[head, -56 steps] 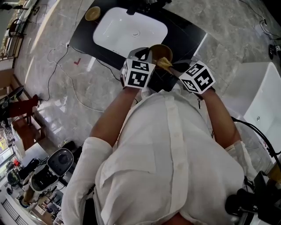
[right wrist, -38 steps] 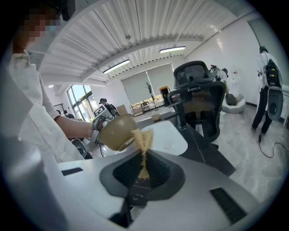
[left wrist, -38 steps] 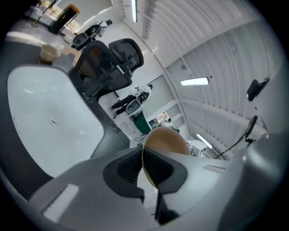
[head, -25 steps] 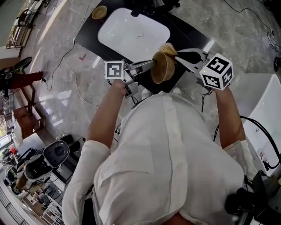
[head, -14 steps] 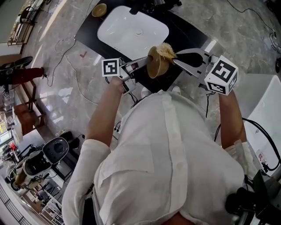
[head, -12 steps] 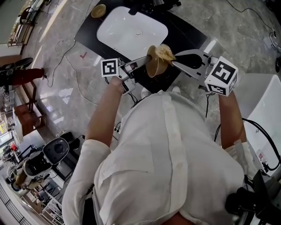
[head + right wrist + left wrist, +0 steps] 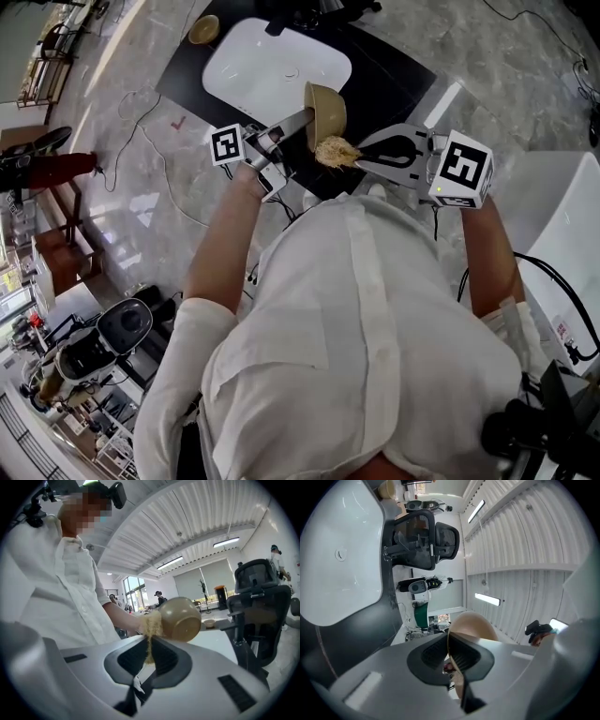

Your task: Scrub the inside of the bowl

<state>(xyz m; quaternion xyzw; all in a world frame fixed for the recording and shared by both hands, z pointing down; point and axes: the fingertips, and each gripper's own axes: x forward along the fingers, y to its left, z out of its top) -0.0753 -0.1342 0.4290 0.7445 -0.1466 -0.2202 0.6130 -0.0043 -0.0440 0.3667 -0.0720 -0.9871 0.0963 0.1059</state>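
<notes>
The bowl (image 7: pixel 326 111) was held tipped on its side near the sink (image 7: pixel 272 66), its rim clamped by the left gripper (image 7: pixel 305 117). A fibrous scrubber (image 7: pixel 333 150) was pinched in the closed jaws of the right gripper (image 7: pixel 359 157), just beside that rim. It was judged that the scrubber needed to be brought inside and pressed around the wall, with the rim grip kept firm so that the bowl was not twisted out.
</notes>
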